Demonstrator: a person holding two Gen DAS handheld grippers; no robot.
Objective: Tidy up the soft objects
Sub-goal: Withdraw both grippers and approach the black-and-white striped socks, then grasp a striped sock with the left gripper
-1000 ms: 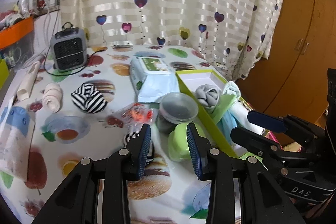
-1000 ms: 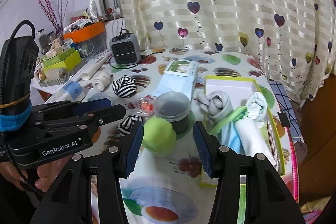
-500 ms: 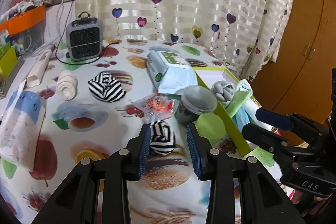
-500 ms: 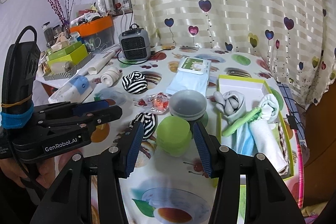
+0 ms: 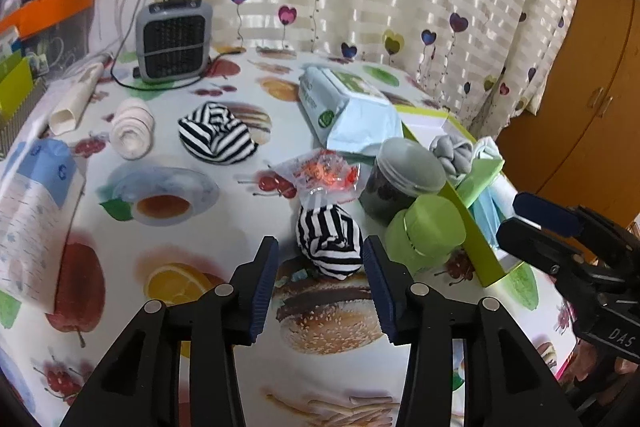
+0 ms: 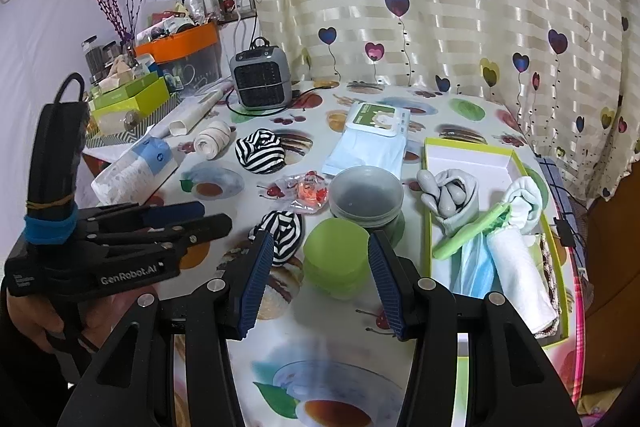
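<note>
Left gripper (image 5: pixel 320 259) jaws had just been spread wider, nothing gripped, and were framed around the near striped sock ball (image 5: pixel 329 245) on the tablecloth (image 5: pixel 200 235), beside the green jar (image 5: pixel 426 231); right gripper (image 6: pixel 321 259) was held open, empty
</note>
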